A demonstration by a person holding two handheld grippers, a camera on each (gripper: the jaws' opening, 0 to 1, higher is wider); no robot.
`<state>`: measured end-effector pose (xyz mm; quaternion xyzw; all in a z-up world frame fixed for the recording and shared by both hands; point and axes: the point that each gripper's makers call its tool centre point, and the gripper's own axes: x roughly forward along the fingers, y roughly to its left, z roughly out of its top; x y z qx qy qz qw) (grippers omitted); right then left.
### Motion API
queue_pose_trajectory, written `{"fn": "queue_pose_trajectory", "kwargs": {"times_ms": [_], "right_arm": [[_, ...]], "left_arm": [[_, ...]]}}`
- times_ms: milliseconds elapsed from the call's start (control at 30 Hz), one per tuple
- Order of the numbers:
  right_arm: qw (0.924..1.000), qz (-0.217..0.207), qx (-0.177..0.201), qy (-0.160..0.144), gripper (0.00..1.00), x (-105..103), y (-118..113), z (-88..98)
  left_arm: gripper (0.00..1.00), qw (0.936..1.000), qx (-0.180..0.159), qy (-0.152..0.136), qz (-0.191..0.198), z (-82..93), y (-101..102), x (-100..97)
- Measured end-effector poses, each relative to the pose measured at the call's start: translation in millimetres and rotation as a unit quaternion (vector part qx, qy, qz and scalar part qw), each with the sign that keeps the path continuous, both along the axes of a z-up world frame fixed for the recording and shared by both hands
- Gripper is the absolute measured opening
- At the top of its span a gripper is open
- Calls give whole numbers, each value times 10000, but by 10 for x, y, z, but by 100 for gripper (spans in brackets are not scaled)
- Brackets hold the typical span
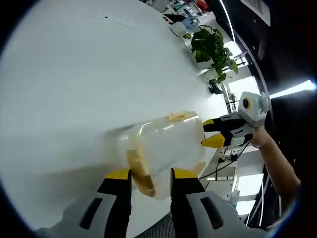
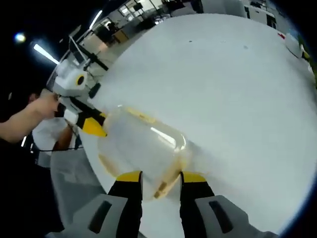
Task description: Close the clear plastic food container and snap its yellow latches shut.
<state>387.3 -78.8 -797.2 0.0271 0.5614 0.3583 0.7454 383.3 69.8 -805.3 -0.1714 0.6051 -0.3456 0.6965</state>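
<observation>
1. Yellow-tipped left claw spread to a middling gap, jaws rising either side of the near end of the container; tips at or just short of its wall, contact not clear enough to tell.
2. Between those jaws, a yellow latch hanging on the container's near end.
3. Clear plastic container lying on the white bench, close to the bench's near edge, lid down over it; a second yellow latch at the container's far top edge.
4. Right claw at the container's far end in the left gripper view, yellow tips just beside the wall, jaws parted, a hand behind it.
5. Beyond the container, a potted green plant well apart from it, past the bench's far edge.
6. In the right gripper view, right claw also parted to a middling width, jaws flanking the container at its near end, a yellow latch between them; grip or mere closeness cannot be told.
7. Left claw at the container's far end there, one yellow tip against or just beside the wall, a hand on it.
8. White bench stretching away past the container.
</observation>
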Motion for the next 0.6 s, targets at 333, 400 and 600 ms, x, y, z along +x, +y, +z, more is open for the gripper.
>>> {"fn": "queue_pose_trajectory", "kwargs": {"times_ms": [333,400,600], "right_arm": [[9998,-103,17,188,21,-41,33,-6],[9998,-118,-6,181,21,-31,32,-4],[9994,-282,15,189,22,-45,48,1]], "left_arm": [[24,9999,-59,108,-61,4,-37,9],[24,9998,-53,137,-97,3,-43,6],[26,9997,-97,191,-147,-9,-4,15]]}}
